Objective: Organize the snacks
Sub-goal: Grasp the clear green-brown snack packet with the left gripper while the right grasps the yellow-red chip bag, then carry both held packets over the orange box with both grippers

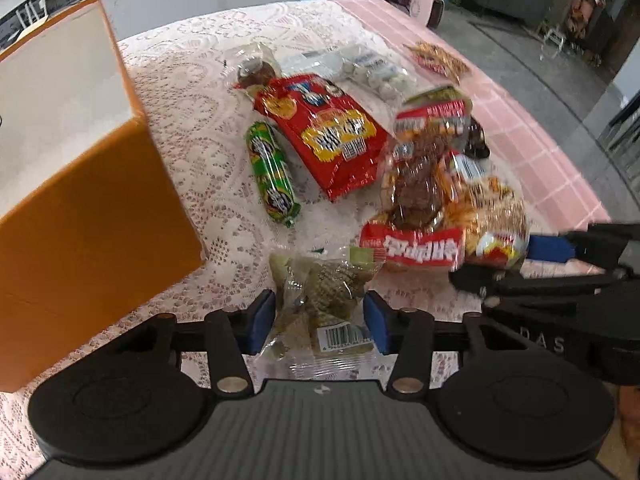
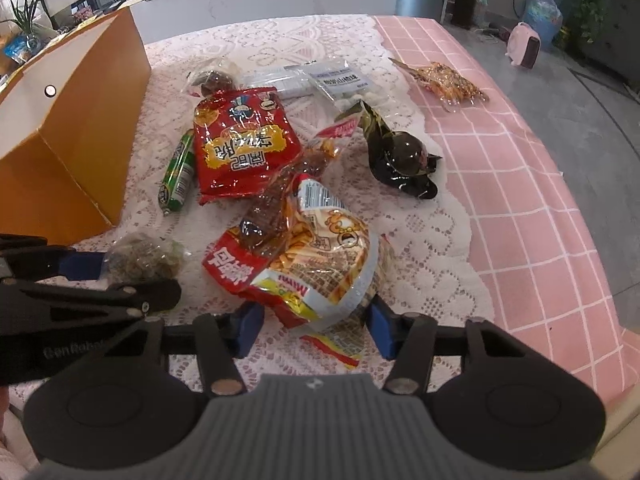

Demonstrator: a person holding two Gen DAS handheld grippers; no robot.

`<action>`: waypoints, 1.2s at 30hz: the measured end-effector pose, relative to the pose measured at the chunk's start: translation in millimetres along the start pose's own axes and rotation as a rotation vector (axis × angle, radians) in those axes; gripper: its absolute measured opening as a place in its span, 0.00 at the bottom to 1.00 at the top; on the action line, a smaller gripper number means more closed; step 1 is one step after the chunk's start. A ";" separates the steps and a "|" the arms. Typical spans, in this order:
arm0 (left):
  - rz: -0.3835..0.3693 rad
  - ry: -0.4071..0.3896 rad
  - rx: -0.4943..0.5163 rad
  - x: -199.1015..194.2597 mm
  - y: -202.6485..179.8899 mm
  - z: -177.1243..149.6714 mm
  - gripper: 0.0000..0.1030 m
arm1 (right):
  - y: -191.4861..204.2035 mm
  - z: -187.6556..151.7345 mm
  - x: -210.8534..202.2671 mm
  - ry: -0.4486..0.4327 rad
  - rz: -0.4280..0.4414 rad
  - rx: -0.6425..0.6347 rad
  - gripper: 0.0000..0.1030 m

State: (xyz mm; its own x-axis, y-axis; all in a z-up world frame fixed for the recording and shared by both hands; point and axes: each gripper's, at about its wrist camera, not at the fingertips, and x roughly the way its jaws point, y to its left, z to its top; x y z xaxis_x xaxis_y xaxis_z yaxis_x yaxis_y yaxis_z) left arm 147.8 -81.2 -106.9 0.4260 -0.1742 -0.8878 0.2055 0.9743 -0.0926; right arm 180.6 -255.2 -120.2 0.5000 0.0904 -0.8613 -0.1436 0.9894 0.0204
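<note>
A pile of snack packets lies on the lace tablecloth (image 1: 192, 128). My left gripper (image 1: 320, 320) points down over a clear packet of green snack (image 1: 320, 292), and its blue pads touch the crumpled wrapper on both sides. My right gripper (image 2: 316, 328) straddles the near end of a yellow and white cracker bag (image 2: 320, 264). Its right pad touches the bag, while a small gap shows at the left pad. A clear packet with a red label (image 2: 236, 268) lies on that bag. The tall orange box (image 1: 80, 220) stands at the left.
Further back lie a red bag (image 2: 244, 144), a green sausage tube (image 2: 178, 176), a dark wrapped packet (image 2: 404, 160), a bag of white sweets (image 2: 344, 84) and an orange snack pack (image 2: 444, 82) on the pink checked cloth (image 2: 520, 200). The table edge runs along the right.
</note>
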 end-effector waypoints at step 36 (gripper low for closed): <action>-0.028 -0.256 -0.024 -137.8 13.1 -37.8 0.43 | 52.5 -25.8 -119.2 -0.235 -0.062 -0.136 0.32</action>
State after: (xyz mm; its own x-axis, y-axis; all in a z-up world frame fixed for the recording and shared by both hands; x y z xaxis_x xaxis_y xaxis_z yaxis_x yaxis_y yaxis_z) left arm 58.5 -39.0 -2.8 0.6306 -0.2283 -0.7418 0.2007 0.9712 -0.1284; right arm 91.4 -217.0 -29.6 0.6933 0.0691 -0.7173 -0.2114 0.9711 -0.1107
